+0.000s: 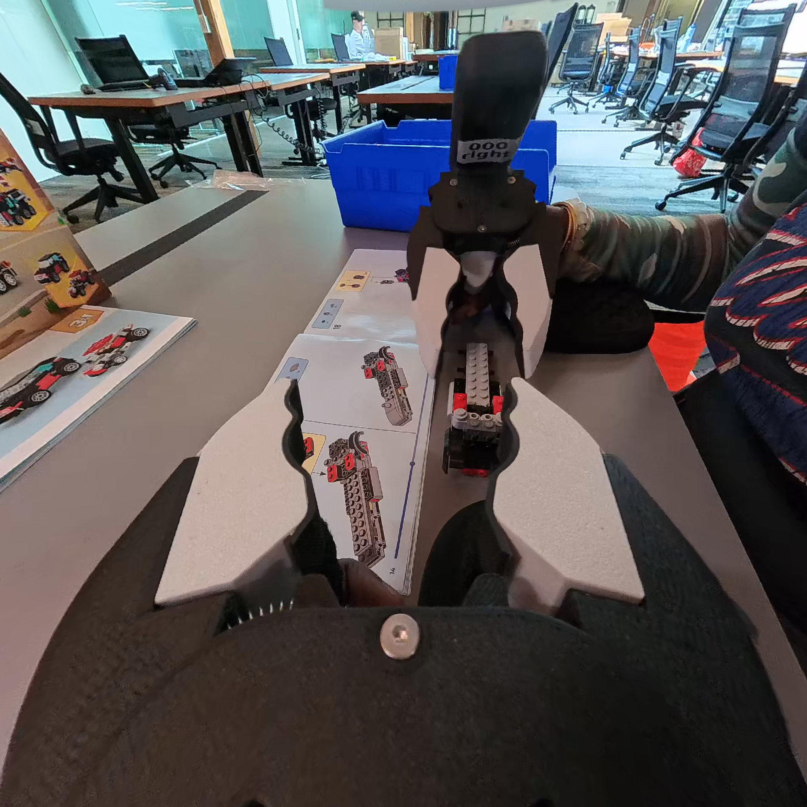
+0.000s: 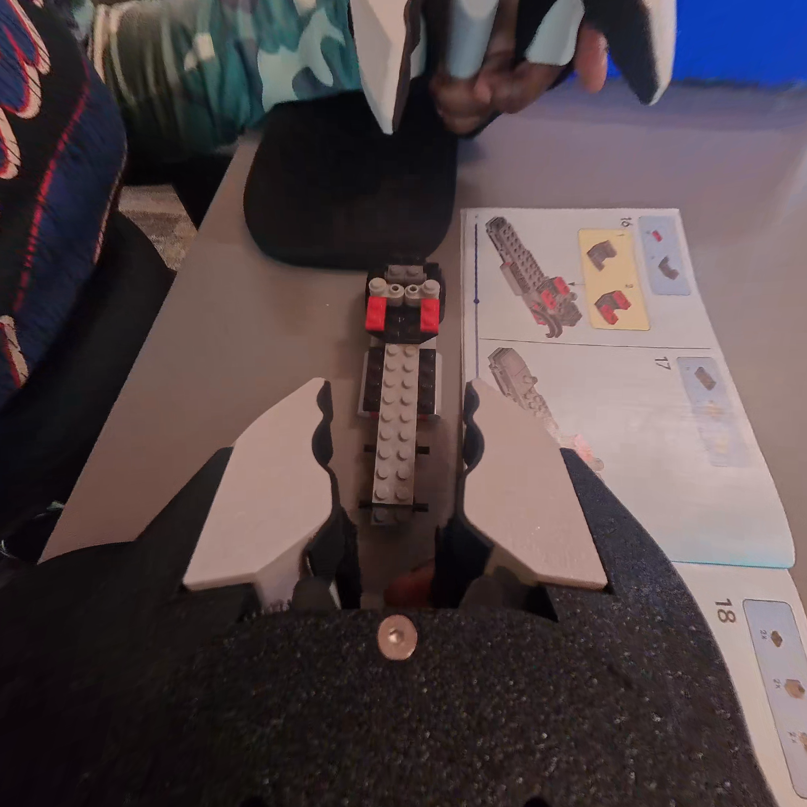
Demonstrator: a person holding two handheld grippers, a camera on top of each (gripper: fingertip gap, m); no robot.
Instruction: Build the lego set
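Note:
The part-built lego model lies on the grey table: a long grey studded plate on a black base, with red bricks and grey round studs at one end. My left gripper is open and empty, and its right finger is beside the model's red-and-black end. My right gripper is open, with a finger on either side of the model's grey plate end; I see no contact. In the left wrist view the right gripper faces me. In the right wrist view the left gripper shows blurred at the top.
An open instruction booklet lies beside the model, also in the right wrist view. A blue bin stands behind. The lego box and another booklet are at the left. A black rounded pad sits at the table edge.

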